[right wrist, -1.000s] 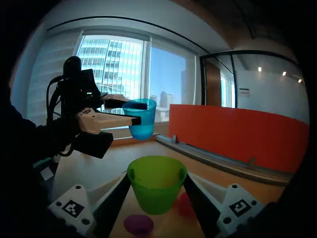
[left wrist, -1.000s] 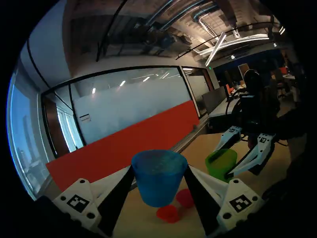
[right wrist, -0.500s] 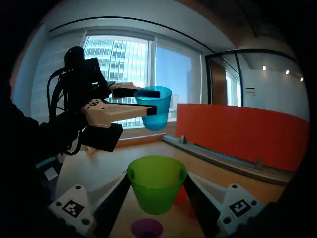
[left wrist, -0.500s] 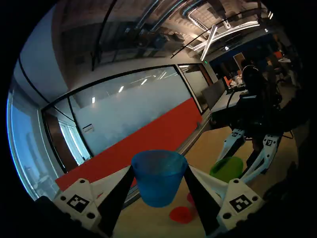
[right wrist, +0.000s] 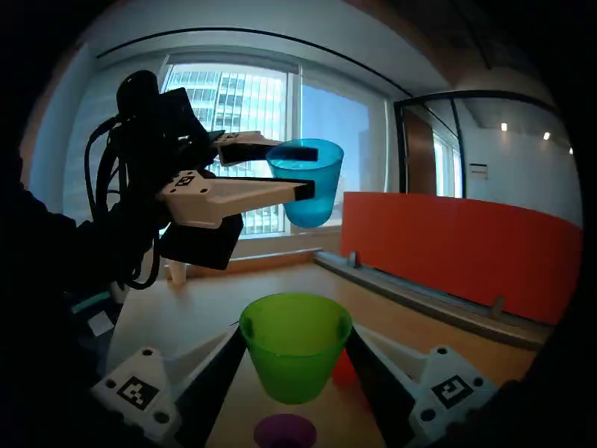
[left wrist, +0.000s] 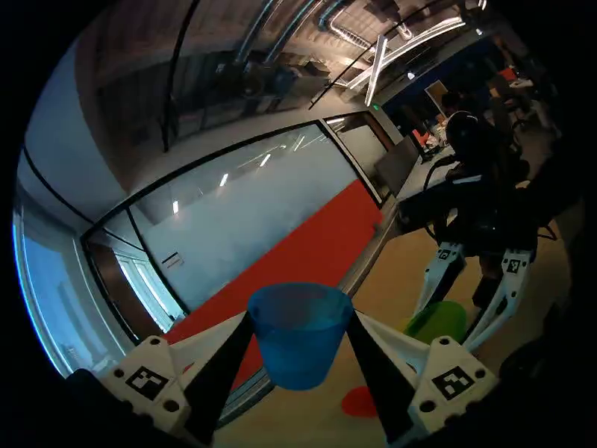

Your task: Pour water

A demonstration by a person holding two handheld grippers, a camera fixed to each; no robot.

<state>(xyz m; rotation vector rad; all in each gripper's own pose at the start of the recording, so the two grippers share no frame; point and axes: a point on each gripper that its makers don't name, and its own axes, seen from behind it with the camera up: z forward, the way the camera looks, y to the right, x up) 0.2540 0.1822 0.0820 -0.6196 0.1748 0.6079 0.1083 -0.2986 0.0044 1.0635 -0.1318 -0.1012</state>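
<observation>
Clenching blue cup (left wrist: 300, 343) in left gripper (left wrist: 298, 322), both fingers pressed on its sides, mouth up. Held high in the air, well above table (right wrist: 186, 313). In the right gripper view, hangs above green cup (right wrist: 296, 347) and a little to its right, close to upright, against window (right wrist: 224, 97), with a dark sleeve and cables behind the white fingers. Cannot tell how much water is inside.

Grasping green cup in right gripper (right wrist: 296, 334), both fingers tight on its walls, upright, mouth open to the camera. Sits low, near the table, well apart from blue cup. In the left gripper view, shows to the right and lower down, between two white fingers. Cannot tell any water in it either.

On the table under green cup, purple disc (right wrist: 285, 431); just behind the cup, something red, partly hidden. In the left gripper view, red disc (left wrist: 360, 402) flat on the table below blue cup. Beyond the table's far edge, orange panel (right wrist: 463, 246).
</observation>
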